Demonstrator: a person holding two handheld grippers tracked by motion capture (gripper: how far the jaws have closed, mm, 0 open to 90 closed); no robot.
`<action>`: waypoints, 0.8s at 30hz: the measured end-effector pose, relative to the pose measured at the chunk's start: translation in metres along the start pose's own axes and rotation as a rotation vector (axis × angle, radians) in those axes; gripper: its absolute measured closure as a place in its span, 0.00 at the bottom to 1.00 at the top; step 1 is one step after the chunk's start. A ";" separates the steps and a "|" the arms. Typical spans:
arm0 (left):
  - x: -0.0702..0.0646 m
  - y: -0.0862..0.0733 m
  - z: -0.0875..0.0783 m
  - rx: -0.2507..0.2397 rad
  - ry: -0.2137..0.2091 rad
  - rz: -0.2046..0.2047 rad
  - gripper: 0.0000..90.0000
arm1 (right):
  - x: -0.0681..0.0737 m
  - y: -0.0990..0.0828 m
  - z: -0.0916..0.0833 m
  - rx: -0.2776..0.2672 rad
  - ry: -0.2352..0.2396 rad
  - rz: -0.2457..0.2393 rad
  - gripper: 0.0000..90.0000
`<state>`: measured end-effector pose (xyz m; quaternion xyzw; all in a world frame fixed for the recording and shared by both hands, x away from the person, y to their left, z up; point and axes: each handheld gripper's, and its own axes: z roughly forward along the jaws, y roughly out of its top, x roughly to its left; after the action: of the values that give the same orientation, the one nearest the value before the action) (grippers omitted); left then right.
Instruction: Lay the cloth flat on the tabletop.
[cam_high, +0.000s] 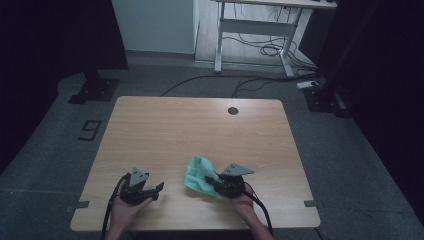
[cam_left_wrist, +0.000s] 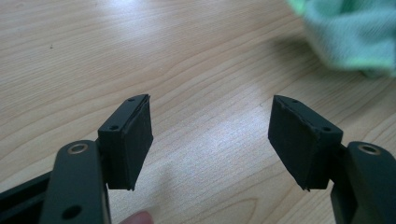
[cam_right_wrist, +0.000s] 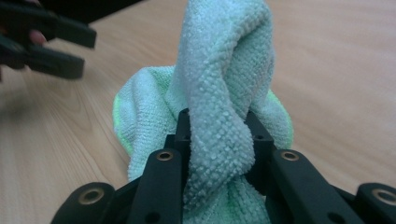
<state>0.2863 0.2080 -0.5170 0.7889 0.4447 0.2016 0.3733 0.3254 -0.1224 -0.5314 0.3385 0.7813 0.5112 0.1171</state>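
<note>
Closest to the lens in the right gripper view, a thick fold of the green cloth (cam_right_wrist: 219, 93) stood pinched between the two black jaws of the right gripper (cam_right_wrist: 219, 140), the pads pressed in on the bunched pile from either side. Above the jaws the fold rose in a twisted column, and behind it the remainder of the cloth slumped in a rounded heap onto the wooden table (cam_right_wrist: 345, 84). Off at the upper left of that view, blurred, were the dark jaws of the other gripper, apart from the cloth.

From above, the right gripper (cam_high: 214, 182) sat at the near right part of the table (cam_high: 200, 125), held in the person's right hand (cam_high: 243, 200), with the cloth (cam_high: 199, 175) bunched at its tip and spreading away to its left. The cloth lay toward the near edge, roughly midway between the two grippers but touching only the right one.

The left gripper (cam_high: 156, 190) rested low over the near left of the table in the person's left hand (cam_high: 125, 207). Its jaws stood wide apart with nothing between them, bare wood showing in the gap (cam_left_wrist: 210, 135); the cloth (cam_left_wrist: 350, 37) lay well beyond them at the upper right of that view.

Past the table's far edge, a grey floor (cam_high: 165, 80) carried loose cables (cam_high: 210, 80) and the white frame of a desk (cam_high: 260, 30).
</note>
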 end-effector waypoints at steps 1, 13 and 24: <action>0.000 0.000 0.000 0.000 0.000 -0.001 0.34 | 0.000 -0.004 0.005 0.027 -0.011 0.008 0.81; -0.002 0.000 0.002 0.005 -0.002 0.008 0.34 | -0.009 -0.011 0.017 0.072 -0.049 0.016 0.75; -0.003 0.000 0.003 0.003 -0.001 0.009 0.34 | -0.004 -0.004 0.010 0.015 -0.079 0.019 0.31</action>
<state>0.2867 0.2046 -0.5188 0.7916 0.4411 0.2023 0.3713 0.3318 -0.1186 -0.5399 0.3666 0.7767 0.4925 0.1403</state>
